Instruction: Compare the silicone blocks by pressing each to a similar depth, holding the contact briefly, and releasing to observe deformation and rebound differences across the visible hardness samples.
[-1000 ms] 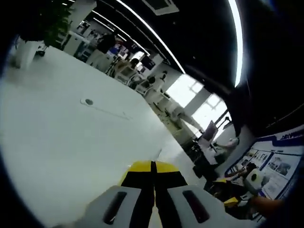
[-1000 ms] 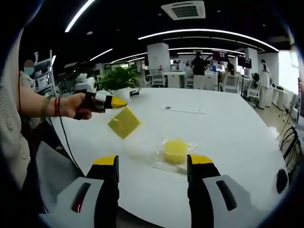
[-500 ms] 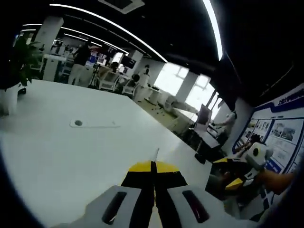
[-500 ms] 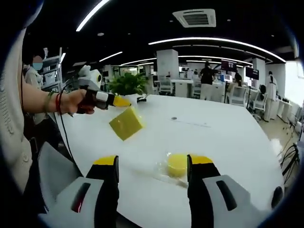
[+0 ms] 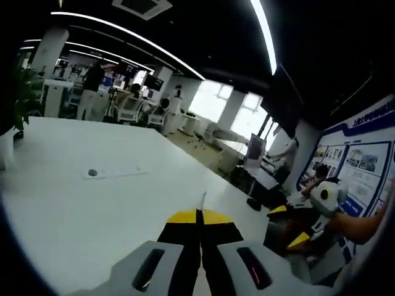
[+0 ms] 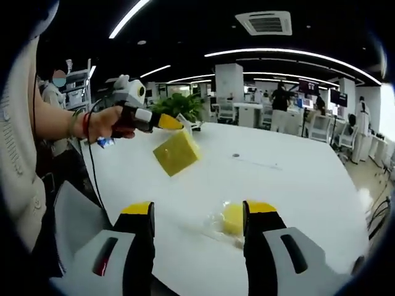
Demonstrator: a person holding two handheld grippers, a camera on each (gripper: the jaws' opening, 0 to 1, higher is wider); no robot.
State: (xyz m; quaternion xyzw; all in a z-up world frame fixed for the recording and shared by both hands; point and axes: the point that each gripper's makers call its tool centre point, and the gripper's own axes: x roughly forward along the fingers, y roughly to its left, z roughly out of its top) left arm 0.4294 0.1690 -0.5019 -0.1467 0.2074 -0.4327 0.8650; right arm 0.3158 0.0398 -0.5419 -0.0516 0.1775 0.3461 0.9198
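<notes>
Open-plan office, dark ceiling with strip lights, big white surface point(image 6: 296, 185) carrying the samples.

Left gripper point(image 6: 173, 123) is up in the air over the surface, seen in the right gripper view, its fingers pinching the corner of a square yellow silicone block point(image 6: 177, 153) that hangs tilted below the tips. In the left gripper view its own fingers point(image 5: 185, 228) are pressed together, with just a thin pale sliver sticking out past the tips, probably the block's edge or its wrap.

Right gripper point(image 6: 197, 213) has its fingers spread wide and holds nothing. It sits low near the surface edge.

Second sample: a round yellow silicone block point(image 6: 232, 218) on the surface, just behind the right gripper's right finger.

My read on the step: the square block is lifted, not pressed. Best to set it flat on the surface near the round one before any press. A dangling corner grip gives no repeatable depth. Then press square-on from the top, same travel on each, short hold, clean release.

Containers: the round block sits in a clear crinkled plastic wrapper point(image 6: 213, 229). Can't tell if the wrapper is sealed. A press through the film may mask rebound.
</notes>
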